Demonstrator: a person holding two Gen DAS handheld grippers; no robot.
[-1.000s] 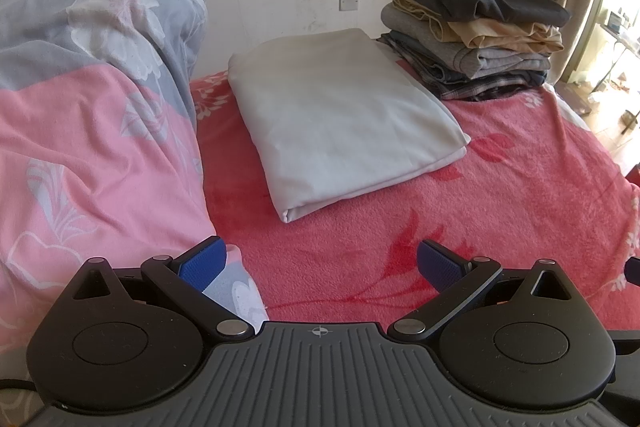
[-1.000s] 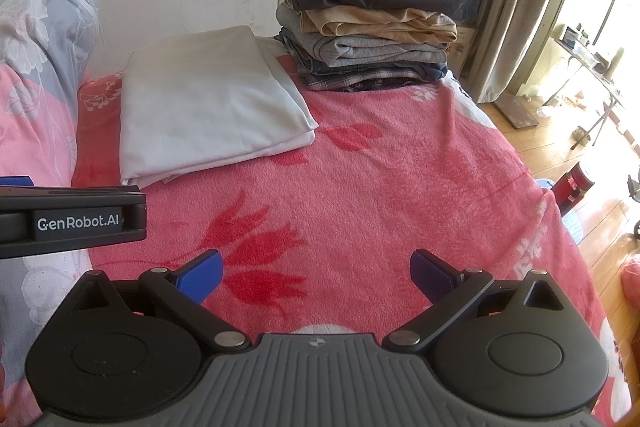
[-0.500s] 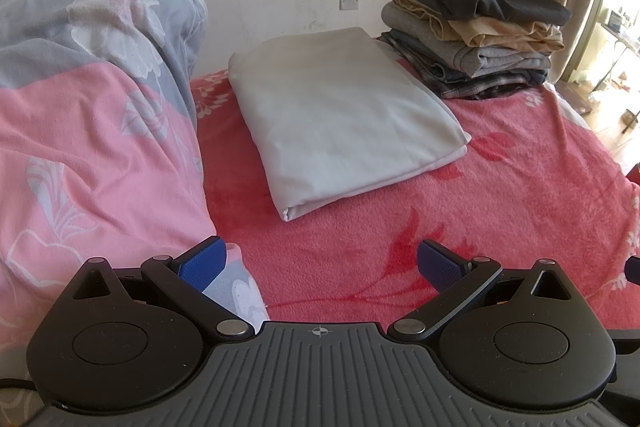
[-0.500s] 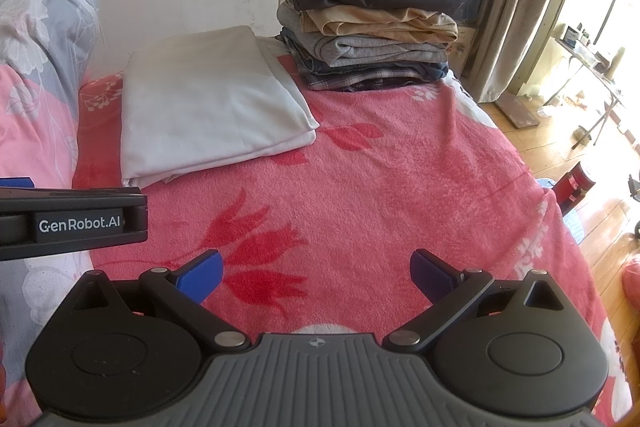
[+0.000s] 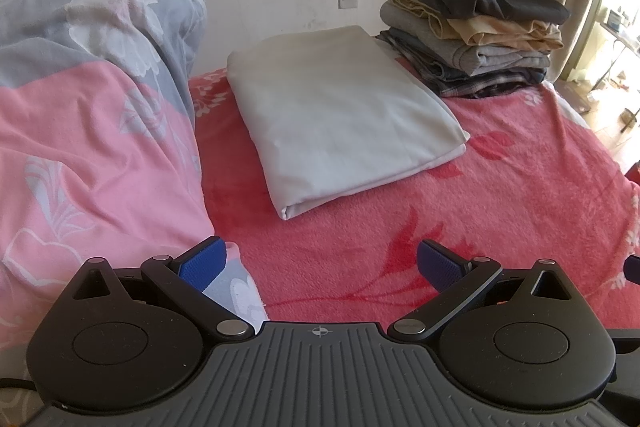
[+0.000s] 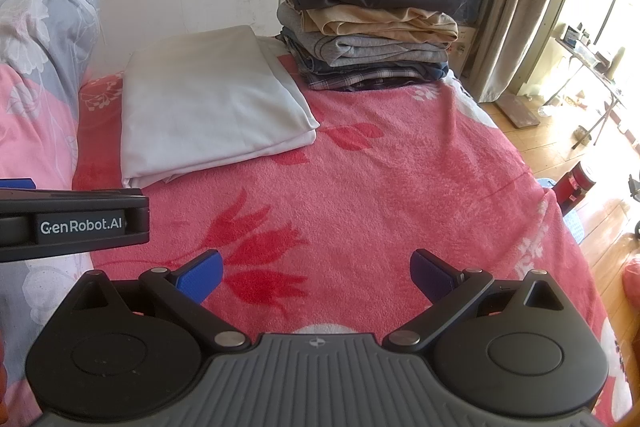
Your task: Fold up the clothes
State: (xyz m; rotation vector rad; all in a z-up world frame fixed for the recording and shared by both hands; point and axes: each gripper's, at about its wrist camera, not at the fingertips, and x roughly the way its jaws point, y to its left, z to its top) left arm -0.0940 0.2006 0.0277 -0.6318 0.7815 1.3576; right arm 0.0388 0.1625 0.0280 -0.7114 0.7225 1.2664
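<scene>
The left gripper [image 5: 320, 261] has its blue-padded fingers [image 5: 202, 261] spread wide with nothing between them, low over the red floral blanket [image 5: 500, 195] on the bed. The right gripper [image 6: 316, 273] is the same: fingers [image 6: 200, 275] apart, empty, hovering above the blanket's tulip print. The two sit side by side, the left one's body showing at the left edge of the right wrist view.

Just left of the left gripper lies a rumpled pink and grey quilt [image 5: 88, 147]. Farther out, a pale sheet [image 5: 340, 123] lies folded flat on the blanket, and just beside it against the wall stands a stack of folded clothes [image 5: 476, 27], dark garment on top.

Judging by this, the folding looks largely or wholly done: no loose garment shows on the blanket. Only the quilt remains unfolded, if it counts as part of the job.
</scene>
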